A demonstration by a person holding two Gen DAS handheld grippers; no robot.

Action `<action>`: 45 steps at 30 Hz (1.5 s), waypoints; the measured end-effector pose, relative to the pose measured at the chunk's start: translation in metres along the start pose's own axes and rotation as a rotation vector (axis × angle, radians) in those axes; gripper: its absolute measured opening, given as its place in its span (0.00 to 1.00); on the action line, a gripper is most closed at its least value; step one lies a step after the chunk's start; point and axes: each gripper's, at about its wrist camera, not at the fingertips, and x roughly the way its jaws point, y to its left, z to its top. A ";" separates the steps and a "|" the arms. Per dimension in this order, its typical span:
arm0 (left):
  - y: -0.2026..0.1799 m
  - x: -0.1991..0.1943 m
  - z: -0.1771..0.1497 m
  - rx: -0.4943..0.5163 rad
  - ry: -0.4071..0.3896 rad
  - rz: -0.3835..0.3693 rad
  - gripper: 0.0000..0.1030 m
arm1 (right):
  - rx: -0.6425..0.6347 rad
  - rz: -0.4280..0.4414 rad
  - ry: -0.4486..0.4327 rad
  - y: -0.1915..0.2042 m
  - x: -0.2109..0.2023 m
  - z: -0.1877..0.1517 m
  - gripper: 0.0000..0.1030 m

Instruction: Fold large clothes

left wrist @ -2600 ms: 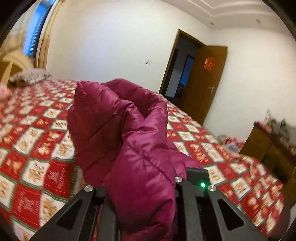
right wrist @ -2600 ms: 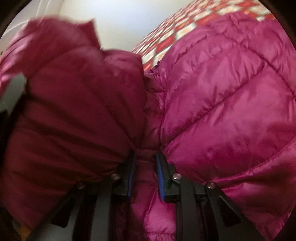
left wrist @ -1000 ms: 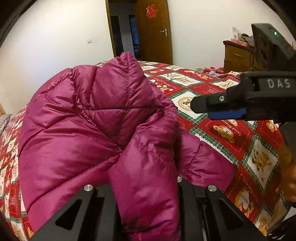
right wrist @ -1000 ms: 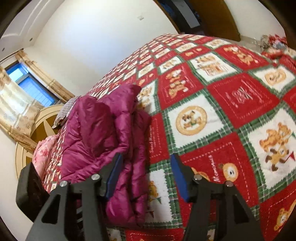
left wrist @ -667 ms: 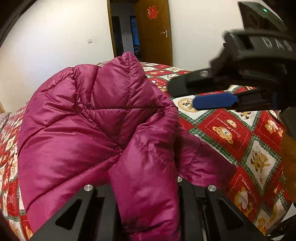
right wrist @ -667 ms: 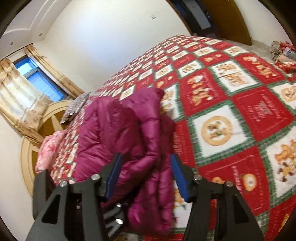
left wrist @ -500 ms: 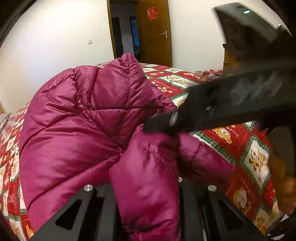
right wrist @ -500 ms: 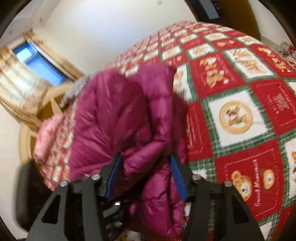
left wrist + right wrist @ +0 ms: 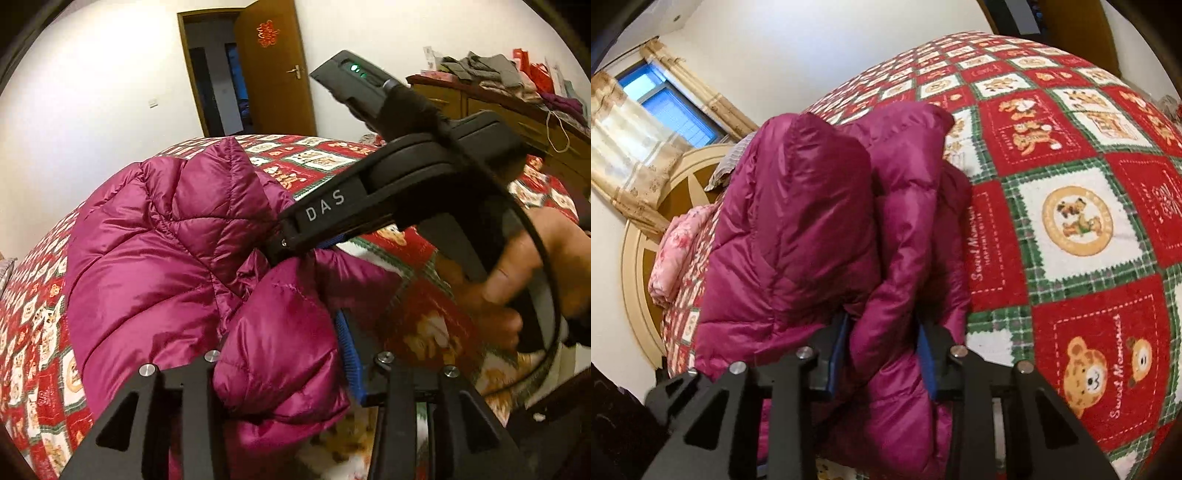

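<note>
Between the fingers of our left gripper [image 9: 284, 354] sits a thick fold of the glossy magenta quilted down jacket [image 9: 159, 254], and the jaws are clamped on it, the blue pad of the right finger pressed against the fabric. Our right gripper [image 9: 882, 343] has its blue-padded fingers on either side of another bunched fold of the same jacket, touching it on both sides and closed onto it. Seen from the left wrist, the right gripper reaches in from the right, its black body marked "DAS", with our right hand [image 9: 517, 280] wrapped around its handle. The jacket lies heaped in puffy folds on the red, white and green patchwork bedspread with teddy-bear squares [image 9: 1071, 221], near the bed's edge closest to us. Beyond the jacket we see a pink floral pillow [image 9: 670, 258] by the round wooden headboard [image 9: 635, 258], a curtained window [image 9: 665, 107], a brown wooden door [image 9: 273, 70] standing open, and a wooden dresser [image 9: 498, 110] piled with clothes.
</note>
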 end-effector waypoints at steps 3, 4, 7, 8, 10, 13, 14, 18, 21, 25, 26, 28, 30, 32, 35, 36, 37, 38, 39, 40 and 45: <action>0.001 0.000 0.000 -0.003 0.001 0.001 0.41 | 0.001 0.006 -0.002 0.001 0.002 -0.001 0.35; 0.000 0.000 0.000 -0.007 -0.003 0.009 0.43 | 0.009 0.006 -0.002 0.000 0.003 0.000 0.35; -0.009 0.003 0.004 0.016 -0.010 0.010 0.51 | 0.004 0.007 0.001 -0.001 0.001 0.001 0.35; -0.013 0.002 0.003 0.040 -0.011 0.017 0.52 | 0.000 0.010 0.002 -0.001 0.000 0.001 0.35; -0.020 0.001 0.003 0.097 -0.003 0.043 0.52 | -0.001 0.020 0.002 -0.002 -0.002 0.001 0.35; -0.022 -0.002 0.000 0.113 0.001 0.053 0.52 | -0.001 0.033 0.004 -0.003 -0.002 0.002 0.35; -0.020 -0.004 -0.001 0.103 -0.004 0.049 0.52 | -0.003 0.035 0.005 -0.005 -0.003 0.002 0.35; -0.013 -0.010 -0.002 0.058 -0.040 0.034 0.54 | -0.005 0.062 -0.018 -0.003 -0.008 0.003 0.35; -0.012 -0.013 0.004 0.040 -0.078 0.020 0.60 | 0.041 0.136 -0.058 -0.011 -0.023 0.007 0.40; -0.004 -0.024 0.019 -0.038 -0.142 -0.042 0.66 | 0.078 0.164 -0.150 -0.023 -0.056 0.010 0.53; -0.004 -0.028 0.023 -0.049 -0.164 -0.056 0.68 | 0.074 0.157 -0.165 -0.025 -0.065 0.011 0.53; -0.007 -0.035 0.032 -0.050 -0.209 -0.089 0.73 | 0.059 0.139 -0.180 -0.028 -0.077 0.010 0.53; -0.011 -0.042 0.041 -0.039 -0.243 -0.110 0.74 | 0.047 0.111 -0.189 -0.028 -0.086 0.008 0.53; -0.010 -0.049 0.050 -0.042 -0.274 -0.124 0.75 | 0.046 0.066 -0.199 -0.032 -0.092 0.004 0.53; 0.009 -0.071 0.058 -0.109 -0.344 -0.151 0.79 | 0.057 0.042 -0.200 -0.037 -0.095 -0.003 0.53; 0.019 -0.077 0.059 -0.145 -0.358 -0.154 0.82 | 0.061 0.047 -0.202 -0.036 -0.094 -0.006 0.53; 0.033 -0.083 0.059 -0.193 -0.373 -0.153 0.88 | 0.059 0.063 -0.203 -0.034 -0.096 -0.008 0.53; 0.050 -0.088 0.058 -0.249 -0.390 -0.143 0.91 | 0.045 0.082 -0.205 -0.029 -0.098 -0.009 0.53; 0.064 -0.091 0.056 -0.299 -0.404 -0.123 0.92 | 0.024 0.093 -0.207 -0.024 -0.101 -0.007 0.53; 0.081 -0.094 0.051 -0.362 -0.413 -0.071 0.93 | -0.011 0.103 -0.209 -0.014 -0.103 -0.006 0.53; 0.144 -0.057 0.027 -0.576 -0.220 0.243 0.94 | -0.136 0.141 -0.132 0.029 -0.080 -0.004 0.39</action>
